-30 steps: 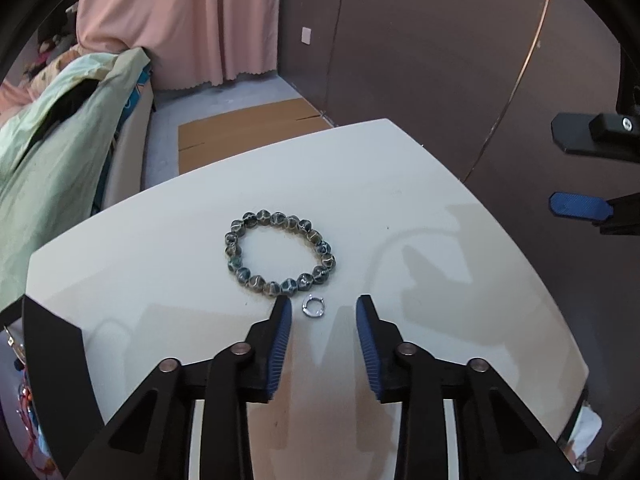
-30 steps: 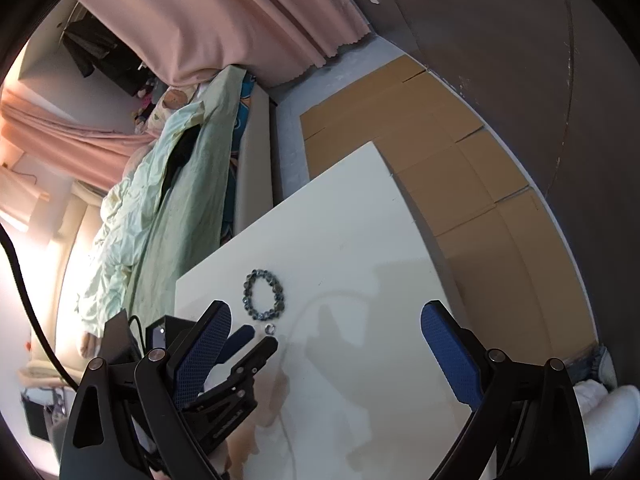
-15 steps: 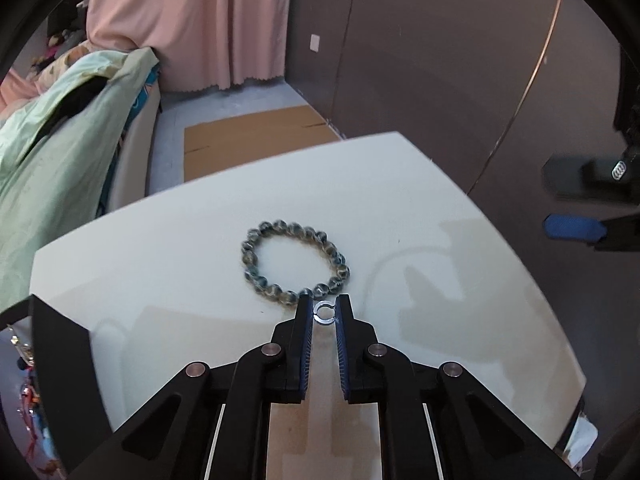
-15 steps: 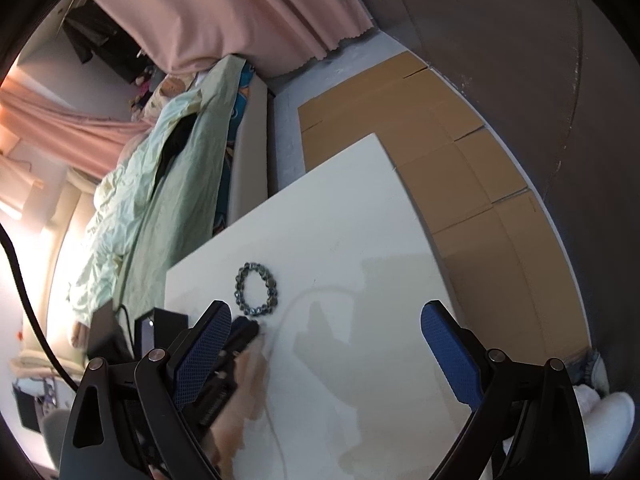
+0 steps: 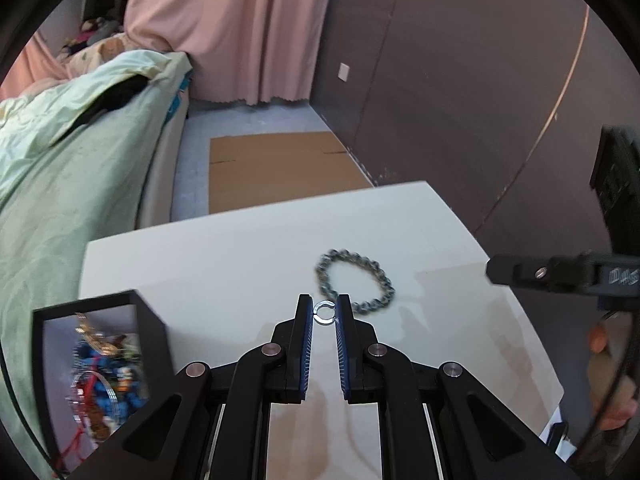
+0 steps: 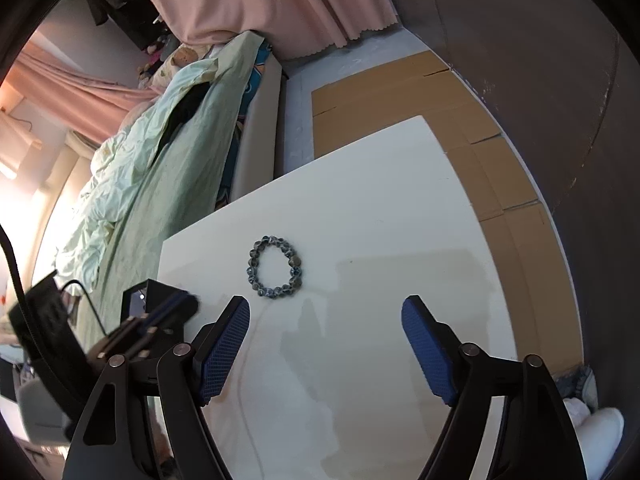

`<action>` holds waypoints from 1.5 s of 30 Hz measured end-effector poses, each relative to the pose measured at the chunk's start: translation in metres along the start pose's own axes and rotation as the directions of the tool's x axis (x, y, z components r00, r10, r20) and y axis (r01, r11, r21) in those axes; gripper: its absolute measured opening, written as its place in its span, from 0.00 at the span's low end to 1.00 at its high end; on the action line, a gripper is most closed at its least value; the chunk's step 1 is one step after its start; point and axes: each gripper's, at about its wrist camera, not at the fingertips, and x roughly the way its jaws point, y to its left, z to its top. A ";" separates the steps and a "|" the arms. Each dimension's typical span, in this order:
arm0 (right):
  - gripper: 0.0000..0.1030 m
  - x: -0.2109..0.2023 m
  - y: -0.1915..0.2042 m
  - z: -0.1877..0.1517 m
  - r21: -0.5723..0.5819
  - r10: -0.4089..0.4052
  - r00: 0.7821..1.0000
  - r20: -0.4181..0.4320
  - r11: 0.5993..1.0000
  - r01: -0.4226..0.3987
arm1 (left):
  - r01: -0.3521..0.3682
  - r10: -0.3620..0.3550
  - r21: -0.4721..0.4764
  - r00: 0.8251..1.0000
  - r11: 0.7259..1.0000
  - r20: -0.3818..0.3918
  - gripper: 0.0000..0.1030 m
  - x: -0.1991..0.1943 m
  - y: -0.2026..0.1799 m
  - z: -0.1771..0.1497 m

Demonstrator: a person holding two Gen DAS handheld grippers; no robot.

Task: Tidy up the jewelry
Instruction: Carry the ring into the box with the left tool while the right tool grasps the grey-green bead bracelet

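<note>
My left gripper [image 5: 323, 307] is shut on a small silver ring [image 5: 323, 312], held at its fingertips above the white table [image 5: 224, 264]. A bracelet of dark blue-grey beads [image 5: 354, 282] lies on the table just beyond and right of the ring; it also shows in the right wrist view [image 6: 275, 267]. A black jewelry box [image 5: 100, 364] holding several colourful pieces stands at the table's left edge. My right gripper [image 6: 326, 316] is open and empty, above the table in front of the bracelet. The left gripper [image 6: 160, 316] shows blurred at the left of that view.
A bed with a green quilt [image 5: 68, 168] lies left of the table. Brown cardboard [image 5: 280, 168] covers the floor beyond the table. A dark wall [image 5: 460, 92] runs along the right, pink curtains [image 5: 228, 28] at the back.
My left gripper closed on the ring, lifted it and swung left, so the jewelry box came into its view. My right gripper stayed open and moved closer over the table.
</note>
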 end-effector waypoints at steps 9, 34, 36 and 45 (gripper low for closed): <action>0.49 0.028 0.024 0.000 -0.057 -0.085 0.996 -0.004 0.995 0.085 | -0.008 0.010 -0.043 0.999 0.999 0.053 0.11 -0.033 0.029 0.007; 0.16 0.085 0.078 -0.001 -0.245 -0.348 0.936 0.046 0.905 0.348 | -0.067 0.077 -0.165 0.995 0.984 0.056 0.11 -0.075 0.115 0.004; 0.12 0.082 0.078 -0.001 -0.251 -0.351 0.935 0.052 0.901 0.353 | -0.070 0.078 -0.163 0.996 0.984 0.038 0.11 -0.073 0.117 0.001; 0.11 0.048 0.082 -0.007 -0.214 -0.262 0.959 0.110 0.936 0.280 | -0.045 0.032 -0.257 0.998 0.965 -0.055 0.13 -0.067 0.133 -0.010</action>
